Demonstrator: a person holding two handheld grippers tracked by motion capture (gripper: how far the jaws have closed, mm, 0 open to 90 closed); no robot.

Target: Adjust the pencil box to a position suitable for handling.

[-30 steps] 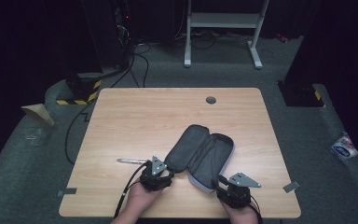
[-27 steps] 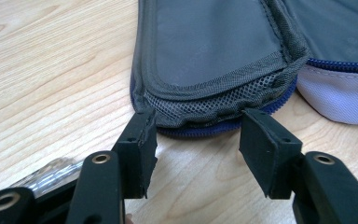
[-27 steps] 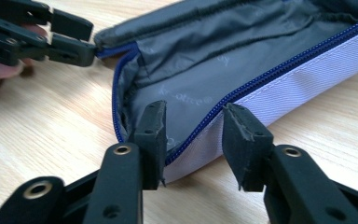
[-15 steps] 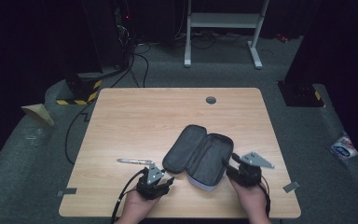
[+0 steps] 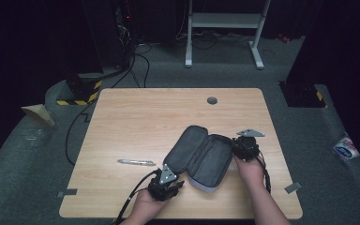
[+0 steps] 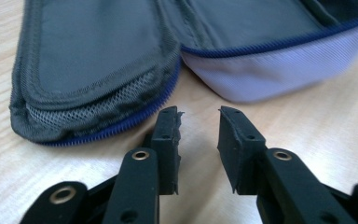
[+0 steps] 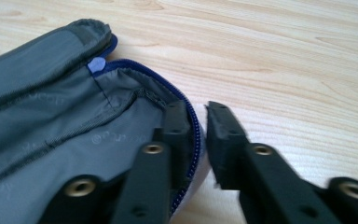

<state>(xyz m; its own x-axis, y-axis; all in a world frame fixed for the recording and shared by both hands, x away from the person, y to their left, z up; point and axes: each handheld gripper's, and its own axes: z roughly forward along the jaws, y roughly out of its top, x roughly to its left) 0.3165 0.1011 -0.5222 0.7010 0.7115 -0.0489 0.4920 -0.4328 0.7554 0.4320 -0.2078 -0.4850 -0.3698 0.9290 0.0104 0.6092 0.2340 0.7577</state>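
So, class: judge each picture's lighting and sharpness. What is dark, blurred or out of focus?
High view: table lit, surrounding floor dark. Left gripper view: pouch soft, jaws sharper. Right gripper view: jaw bases blurred, wood grain crisp.

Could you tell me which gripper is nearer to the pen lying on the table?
Left. The left gripper sits just right of and nearer the person than the pen, by the case's near end. The right gripper is on the far side of the case, its jaws astride the rim.
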